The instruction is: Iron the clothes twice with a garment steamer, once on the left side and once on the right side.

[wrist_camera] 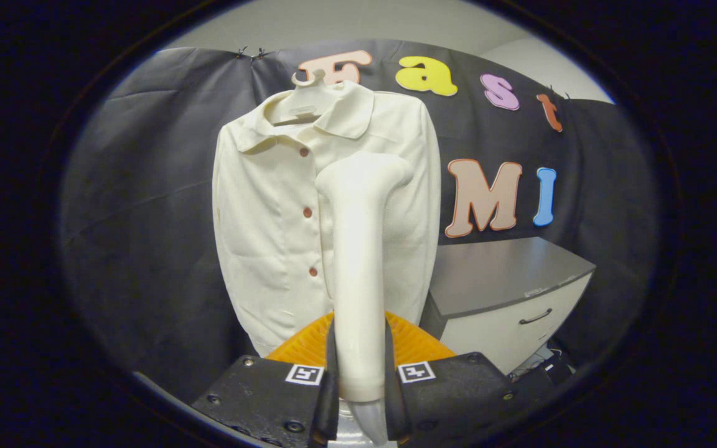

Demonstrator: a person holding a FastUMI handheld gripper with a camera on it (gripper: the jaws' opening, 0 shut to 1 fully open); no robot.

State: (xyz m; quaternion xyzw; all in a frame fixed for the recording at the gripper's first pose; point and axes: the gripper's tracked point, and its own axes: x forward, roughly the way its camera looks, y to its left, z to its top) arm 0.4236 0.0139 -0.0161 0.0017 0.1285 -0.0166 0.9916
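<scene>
Jaws clamped on garment steamer handle, head raised toward cream shirt for ironing; shirt hung on hanger against booth wall, exposing front panels, beside desk.

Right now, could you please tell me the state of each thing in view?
Tool: shut on the garment steamer.
Garment steamer: held upright, head against the shirt's right half.
Shirt: on a hanger, buttoned.
Cabinet: drawer closed.
</scene>
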